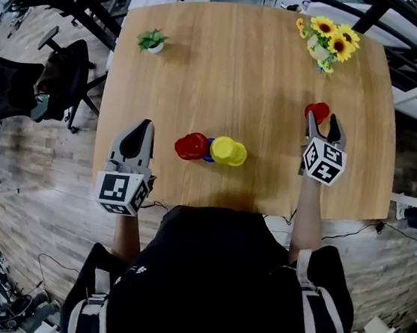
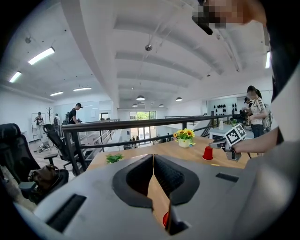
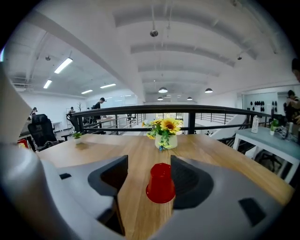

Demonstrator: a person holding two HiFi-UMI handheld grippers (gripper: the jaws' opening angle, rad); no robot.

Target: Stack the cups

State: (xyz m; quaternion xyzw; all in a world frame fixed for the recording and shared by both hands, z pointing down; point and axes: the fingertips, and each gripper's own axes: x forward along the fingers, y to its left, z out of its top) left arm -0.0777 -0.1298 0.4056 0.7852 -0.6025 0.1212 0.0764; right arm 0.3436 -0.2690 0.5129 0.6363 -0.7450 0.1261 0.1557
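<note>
While the right gripper [image 1: 322,123] rested on the wooden table [image 1: 228,66] with its jaws wide apart, a red cup [image 3: 161,183] stood upside down between them. Its rim was on the wood and its narrower base pointed up. It was glossy, plain plastic. It sat closer to the right jaw, though I could not tell whether they touched. Near the table's front middle, a second red cup [image 1: 191,145], a blue cup [image 1: 209,151] and a yellow cup [image 1: 228,151] huddled touching in a row, with the blue one mostly hidden between the others. The left gripper [image 1: 145,126] hovered at the table's front-left edge, its jaws closed to a thin slit with nothing in them. A sunflower vase [image 1: 328,39] and a small potted plant [image 1: 152,40] stood at the far corners.
</note>
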